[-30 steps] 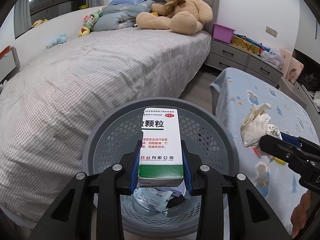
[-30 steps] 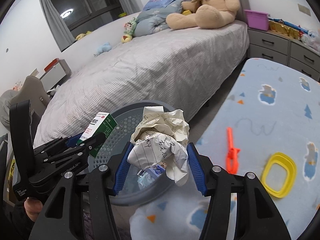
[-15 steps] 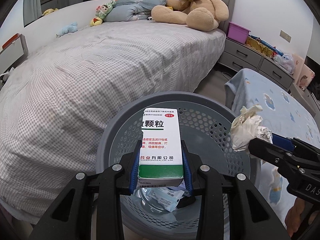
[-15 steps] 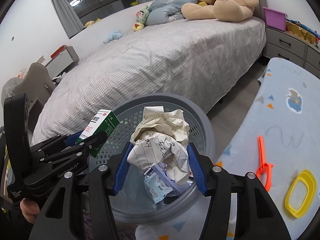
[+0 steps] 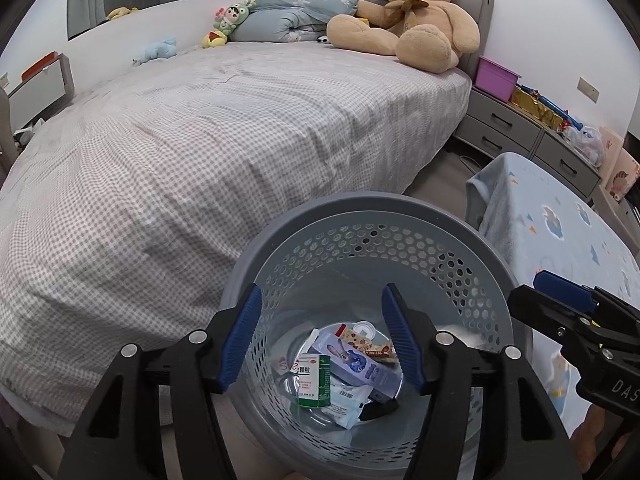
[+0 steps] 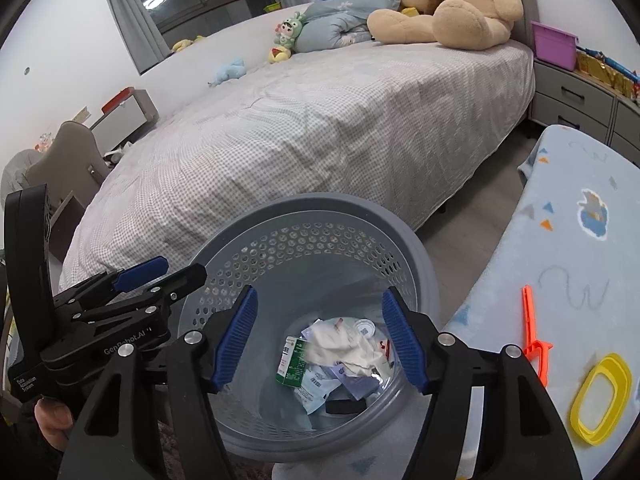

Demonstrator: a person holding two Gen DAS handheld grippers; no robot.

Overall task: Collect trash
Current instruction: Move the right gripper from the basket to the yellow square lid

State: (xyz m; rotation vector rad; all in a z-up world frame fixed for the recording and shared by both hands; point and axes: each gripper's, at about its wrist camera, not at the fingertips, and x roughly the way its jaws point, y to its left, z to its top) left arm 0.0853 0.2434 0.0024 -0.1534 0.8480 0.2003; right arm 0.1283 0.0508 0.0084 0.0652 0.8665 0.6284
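1. With both tools poised above the grey bin (image 5: 372,216), jaws spread wide and empty: left gripper (image 5: 322,338), right gripper (image 6: 318,338).
2. At the bin's bottom: green-and-white medicine box (image 5: 314,380), lying flat, long axis toward the bin's near wall; crumpled paper (image 6: 344,348) on top of the heap beside it.
3. Likely handling: box light, stiff, best pinched across its narrow faces; paper light, soft, compressible anywhere.
4. Right of the bin, on the blue blanket (image 6: 580,264): orange clip (image 6: 534,336), yellow ring (image 6: 600,398).

medicine box (image 5: 315,380): in bin | crumpled paper (image 6: 344,346): on trash | bin (image 5: 372,216): upright
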